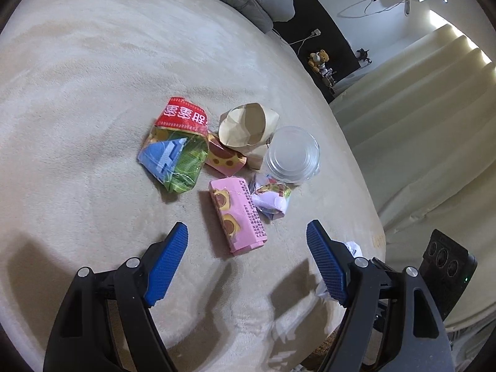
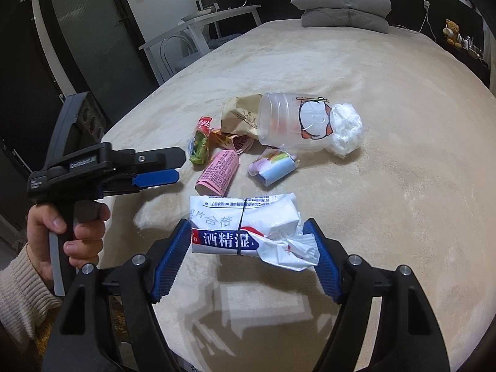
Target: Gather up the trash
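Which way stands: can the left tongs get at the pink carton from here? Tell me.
Probably yes. The left tongs stand open, and the pink carton lies flat on the blanket just ahead of their tips, with nothing between and its long sides free.

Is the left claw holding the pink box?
No. The left claw is open above the blanket, and the pink box lies untouched between its blue pads.

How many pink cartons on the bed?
1. The pink carton lies flat at the pile's near edge, beside the green wrapper. Others may hide under the pile.
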`<state>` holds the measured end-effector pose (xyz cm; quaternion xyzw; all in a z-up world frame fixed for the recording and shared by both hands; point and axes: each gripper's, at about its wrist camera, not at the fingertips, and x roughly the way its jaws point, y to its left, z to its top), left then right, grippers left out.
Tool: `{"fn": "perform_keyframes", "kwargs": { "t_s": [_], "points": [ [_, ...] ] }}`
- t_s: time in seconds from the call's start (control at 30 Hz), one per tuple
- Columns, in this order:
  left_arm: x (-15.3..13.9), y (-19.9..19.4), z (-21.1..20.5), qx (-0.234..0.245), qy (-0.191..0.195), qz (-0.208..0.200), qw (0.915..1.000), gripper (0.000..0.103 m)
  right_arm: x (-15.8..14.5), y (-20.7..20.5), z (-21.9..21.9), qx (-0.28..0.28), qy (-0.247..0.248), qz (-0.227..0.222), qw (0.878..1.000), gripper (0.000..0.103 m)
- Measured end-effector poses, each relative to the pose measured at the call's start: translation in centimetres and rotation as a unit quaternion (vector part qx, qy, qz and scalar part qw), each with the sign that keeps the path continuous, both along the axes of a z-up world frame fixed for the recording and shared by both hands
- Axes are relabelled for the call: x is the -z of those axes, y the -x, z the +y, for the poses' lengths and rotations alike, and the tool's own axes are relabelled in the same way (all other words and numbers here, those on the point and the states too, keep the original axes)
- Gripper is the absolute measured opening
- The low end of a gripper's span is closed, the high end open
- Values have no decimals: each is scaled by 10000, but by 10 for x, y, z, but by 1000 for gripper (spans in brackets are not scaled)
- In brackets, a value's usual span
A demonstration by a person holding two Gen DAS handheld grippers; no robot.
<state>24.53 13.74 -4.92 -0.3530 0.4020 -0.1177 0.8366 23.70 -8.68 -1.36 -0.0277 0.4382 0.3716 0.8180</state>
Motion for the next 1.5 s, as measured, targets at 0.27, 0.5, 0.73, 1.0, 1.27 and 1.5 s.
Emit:
{"fn": "perform_keyframes", "kwargs": {
  "t_s": [0.27,0.5,0.73,1.0,1.27,1.5],
  "points": [
    [16,-15,-8,35,142,241,9996,58,-4,5,-13,2,-104,84,9999,74],
    [16,-20,-18,138,-26,224,9997,47,-5,5,-17,41,-131,116,9998,74],
    [18,-25,-23,116,-170,273,9994,35,-6,4,-18,72,-139,100,9998,74],
    [3,-16,-26,102,-264,44,9996,32,-5,6,-22,76,-82,19,9999,74],
    [-19,0,-25,53,-340,-282,9990,31,-11,14,-32,212,-166,-58,9996,74],
    [-38,22,-35,81,-363,-577,9976,31,-20,26,-38,365,-325,-162,9987,74]
  ]
}}
